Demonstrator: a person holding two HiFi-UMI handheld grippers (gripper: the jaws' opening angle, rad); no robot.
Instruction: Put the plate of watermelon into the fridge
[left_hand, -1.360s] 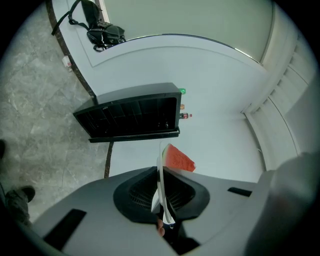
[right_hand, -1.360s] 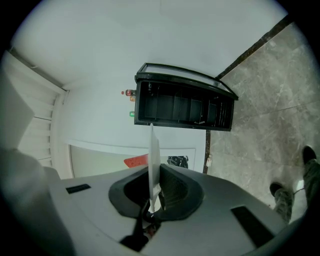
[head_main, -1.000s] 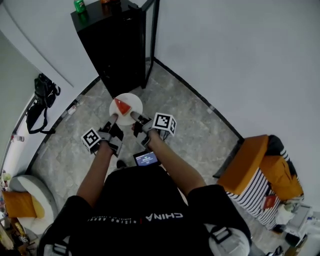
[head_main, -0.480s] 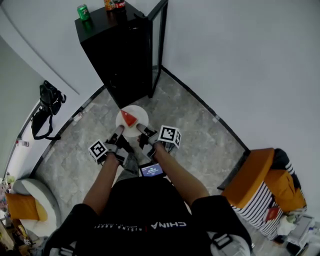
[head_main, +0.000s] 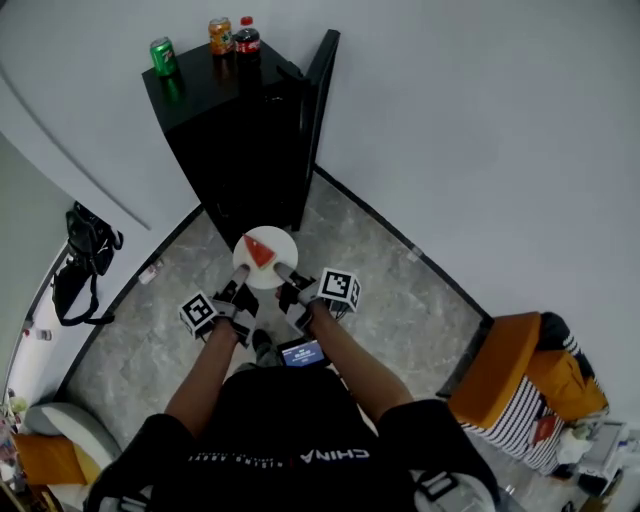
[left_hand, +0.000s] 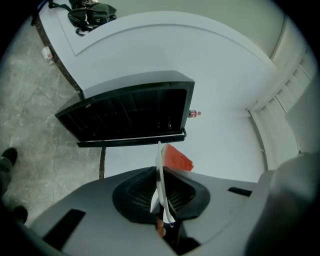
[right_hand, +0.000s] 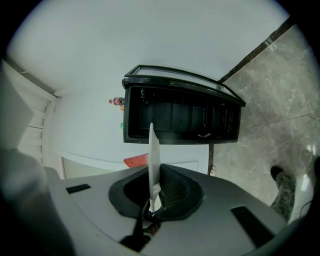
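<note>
Plate (head_main: 281, 256): one watermelon wedge (head_main: 258, 250). Your left gripper (head_main: 240, 273) and right gripper (head_main: 284, 271) fingers clench its rim. Fridge (head_main: 235, 130): door open.

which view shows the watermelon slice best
The head view: the whole red watermelon wedge lies face-up on the plate. The left gripper view sees the plate edge-on, with part of the wedge beyond it. The right gripper view shows only a red sliver.

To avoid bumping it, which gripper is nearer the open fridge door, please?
Right. The right gripper grips the plate on the side toward the fridge door; the left gripper grips the opposite edge.
</note>
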